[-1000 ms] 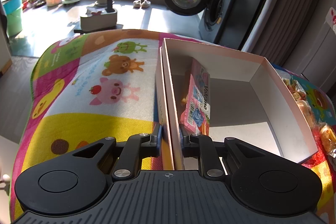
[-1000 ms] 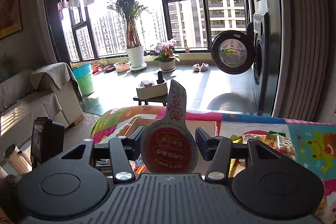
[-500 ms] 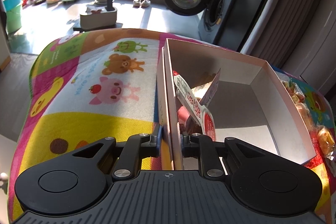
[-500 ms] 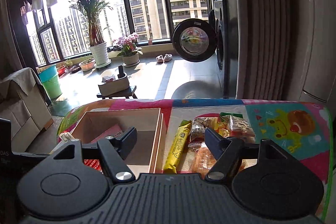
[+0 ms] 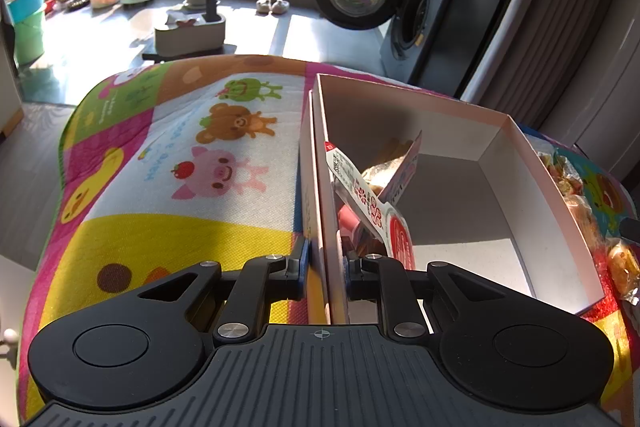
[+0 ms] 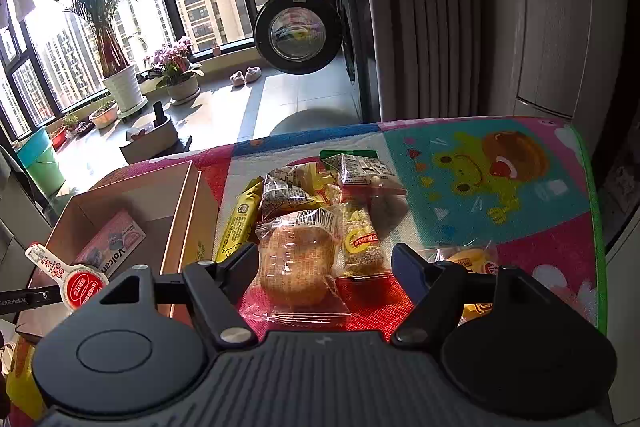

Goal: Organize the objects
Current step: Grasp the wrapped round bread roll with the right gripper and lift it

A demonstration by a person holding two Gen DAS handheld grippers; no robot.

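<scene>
Your left gripper (image 5: pixel 325 263) is clamped narrow on the near wall of the open white cardboard box (image 5: pixel 558 211), where the red-and-white round-ended foil sachet (image 5: pixel 374 211) lies propped along that wall, its long axis running from 5 to 11 o'clock, tab end up. Your right gripper (image 6: pixel 325 263) hangs wide apart, empty, over the clear-wrapped bread bun (image 6: pixel 298 259) in the snack pile on the colourful cartoon play mat (image 6: pixel 520 187). The box floor toward 2 o'clock is bare.
</scene>
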